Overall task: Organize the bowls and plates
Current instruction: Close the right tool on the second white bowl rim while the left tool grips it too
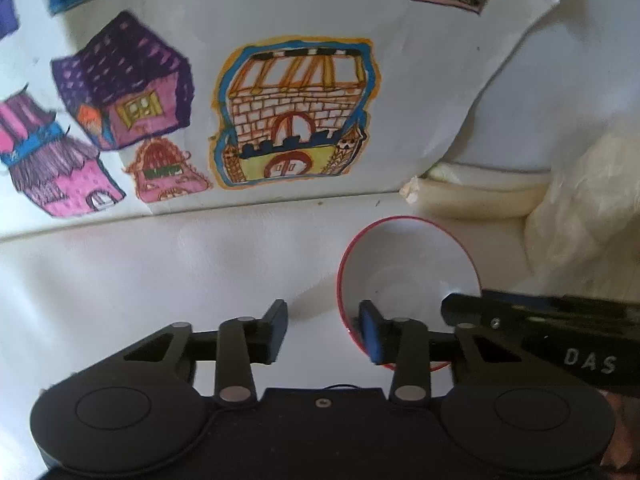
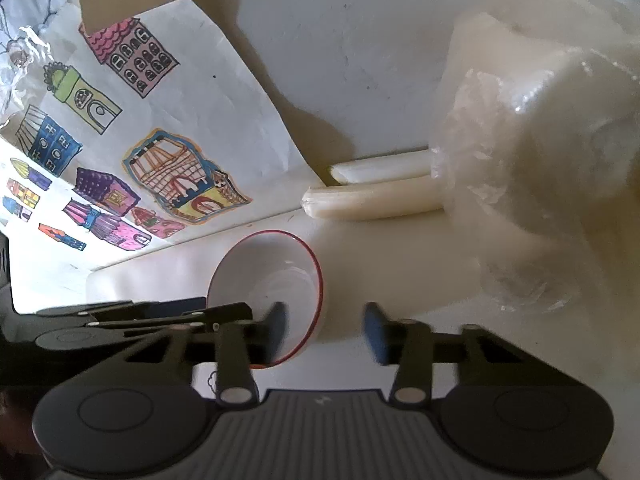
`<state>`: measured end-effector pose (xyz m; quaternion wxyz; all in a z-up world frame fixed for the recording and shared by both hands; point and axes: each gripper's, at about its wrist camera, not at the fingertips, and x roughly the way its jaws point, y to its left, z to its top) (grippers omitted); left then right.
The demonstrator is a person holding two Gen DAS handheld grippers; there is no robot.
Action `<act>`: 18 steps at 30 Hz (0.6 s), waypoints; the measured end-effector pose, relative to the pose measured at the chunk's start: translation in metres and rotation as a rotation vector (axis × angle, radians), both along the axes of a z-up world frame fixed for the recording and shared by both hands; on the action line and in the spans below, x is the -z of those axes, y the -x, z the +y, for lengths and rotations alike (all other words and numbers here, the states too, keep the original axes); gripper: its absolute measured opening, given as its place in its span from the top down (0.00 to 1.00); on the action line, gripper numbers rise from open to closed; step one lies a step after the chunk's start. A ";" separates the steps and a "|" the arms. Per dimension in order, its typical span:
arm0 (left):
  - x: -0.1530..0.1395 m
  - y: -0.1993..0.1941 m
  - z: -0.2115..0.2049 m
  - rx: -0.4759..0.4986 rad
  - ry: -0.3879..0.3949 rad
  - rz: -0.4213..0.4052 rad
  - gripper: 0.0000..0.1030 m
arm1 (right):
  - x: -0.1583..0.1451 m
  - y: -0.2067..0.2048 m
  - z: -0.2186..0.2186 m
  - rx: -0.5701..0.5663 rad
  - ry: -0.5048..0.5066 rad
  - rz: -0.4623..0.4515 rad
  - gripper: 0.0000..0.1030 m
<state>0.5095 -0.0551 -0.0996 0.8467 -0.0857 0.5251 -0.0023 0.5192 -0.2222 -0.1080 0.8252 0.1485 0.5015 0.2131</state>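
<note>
A white bowl with a red rim [image 1: 404, 268] sits on the white table; it also shows in the right wrist view [image 2: 268, 280]. My left gripper [image 1: 323, 328] is open, its right finger [image 1: 370, 334] reaching over the bowl's left rim and its left finger outside on the table. My right gripper [image 2: 326, 330] is open, its left finger [image 2: 278, 320] over the bowl's near edge and its right finger beside the bowl. The right gripper's body [image 1: 540, 320] crosses the bowl's right side in the left wrist view. No plates are in view.
A sheet with coloured house drawings [image 1: 256, 92] leans against the wall behind the bowl. Two cream-coloured rolls [image 2: 376, 192] lie by the wall. A bulky plastic-wrapped white bundle [image 2: 540, 152] stands to the right of the bowl.
</note>
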 end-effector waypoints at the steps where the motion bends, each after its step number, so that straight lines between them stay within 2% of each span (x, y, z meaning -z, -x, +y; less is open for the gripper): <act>1: 0.001 0.001 0.001 -0.008 0.019 -0.003 0.69 | 0.001 -0.001 0.001 -0.004 -0.004 0.004 0.68; 4: 0.000 0.006 0.000 -0.012 0.042 -0.009 0.77 | 0.002 -0.002 0.003 -0.012 -0.007 0.014 0.78; 9: 0.000 0.005 -0.002 -0.021 0.069 -0.016 0.89 | 0.002 -0.002 0.005 -0.025 -0.015 0.012 0.85; 18: -0.006 0.013 -0.009 -0.055 0.098 -0.034 0.89 | -0.007 0.007 -0.005 -0.038 -0.032 -0.012 0.85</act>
